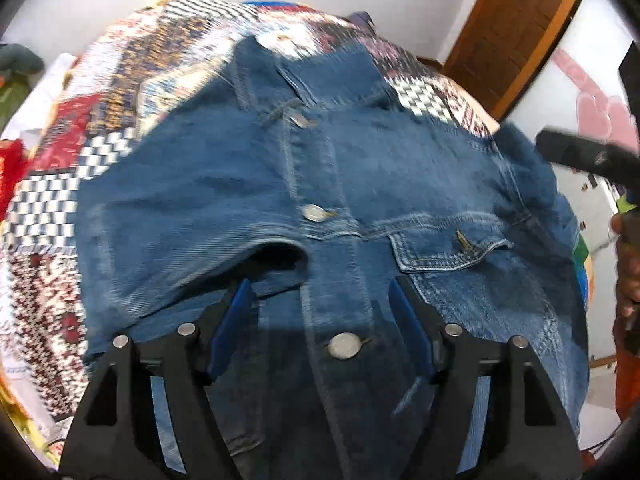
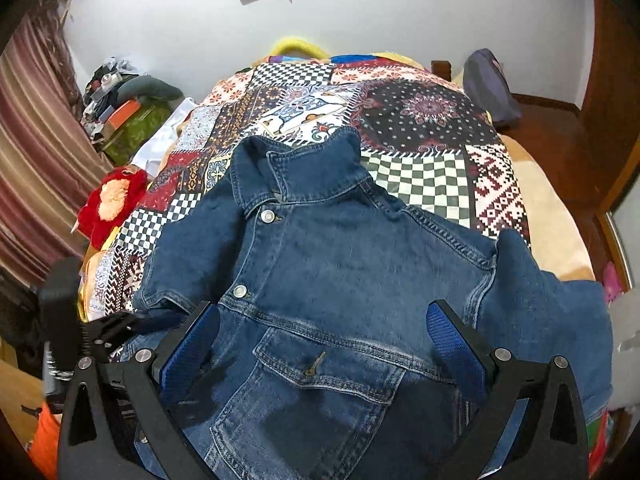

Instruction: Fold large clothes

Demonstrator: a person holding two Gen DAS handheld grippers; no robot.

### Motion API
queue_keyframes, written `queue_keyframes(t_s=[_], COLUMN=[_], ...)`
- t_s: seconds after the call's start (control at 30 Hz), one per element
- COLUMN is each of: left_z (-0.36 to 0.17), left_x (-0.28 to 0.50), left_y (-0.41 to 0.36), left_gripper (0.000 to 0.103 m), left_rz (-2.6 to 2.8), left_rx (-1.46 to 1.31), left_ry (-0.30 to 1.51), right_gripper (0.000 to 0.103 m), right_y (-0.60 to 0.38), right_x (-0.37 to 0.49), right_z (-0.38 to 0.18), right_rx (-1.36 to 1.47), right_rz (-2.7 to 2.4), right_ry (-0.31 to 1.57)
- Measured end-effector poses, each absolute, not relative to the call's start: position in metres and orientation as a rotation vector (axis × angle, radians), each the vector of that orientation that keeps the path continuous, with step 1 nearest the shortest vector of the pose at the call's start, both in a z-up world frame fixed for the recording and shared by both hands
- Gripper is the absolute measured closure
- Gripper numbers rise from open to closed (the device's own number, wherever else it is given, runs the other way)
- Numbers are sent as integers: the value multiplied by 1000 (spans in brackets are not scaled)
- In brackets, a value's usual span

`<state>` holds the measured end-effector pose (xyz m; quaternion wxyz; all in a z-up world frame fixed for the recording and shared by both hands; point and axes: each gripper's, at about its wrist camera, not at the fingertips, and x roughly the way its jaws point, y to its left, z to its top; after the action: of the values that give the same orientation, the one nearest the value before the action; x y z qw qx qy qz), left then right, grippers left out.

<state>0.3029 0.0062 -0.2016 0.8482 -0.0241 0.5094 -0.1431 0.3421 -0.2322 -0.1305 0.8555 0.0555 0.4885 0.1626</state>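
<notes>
Left gripper (image 1: 320, 304), right gripper (image 2: 324, 332): fingers wide over jacket (image 2: 352, 264)

1. A patchwork bedspread (image 2: 424, 128) is covering the bed, showing checkered and floral panels.
2. A red plush toy (image 2: 114, 204) is lying just beside the bedspread's left edge.
3. Striped curtains (image 2: 36, 168) are hanging at the far left.
4. A cluttered pile (image 2: 116, 96) is sitting near the white wall.
5. A wooden door (image 1: 516, 28) is standing at the upper right in the left wrist view.
6. A dark bag (image 2: 490, 84) is resting beyond the bed's far right corner.
</notes>
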Motion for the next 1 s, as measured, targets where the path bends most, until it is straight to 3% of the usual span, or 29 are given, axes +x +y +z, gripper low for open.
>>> queue_keyframes(t_s=[0.23,0.53,0.83,0.9,0.97,1.0], left_z=[-168,-238,-286,-282,-274,-272], left_x=[304,330,353,359,364,364], left_y=[99,199,189,183,174,176], left_gripper=[14,14,14,25,54,59], left_rz=[-144,15,-111,-120,-109,-90], left_rx=[-258,-644,-871,-840,-751,-705], left_ry=[966,1104,1167,1156,1163,1162], right_gripper=[0,0,0,0,0,0], right_y=[-216,-185,-176,-175,-177,-177], right_x=[345,349,359,360,360,360], right_z=[-132,-141,-154,-156,-158,-159], right_rx=[98,57,48,50,56,61], right_rz=[361,403,396,393,391,390], right_ry=[1023,1049,1092,1098,1104,1106])
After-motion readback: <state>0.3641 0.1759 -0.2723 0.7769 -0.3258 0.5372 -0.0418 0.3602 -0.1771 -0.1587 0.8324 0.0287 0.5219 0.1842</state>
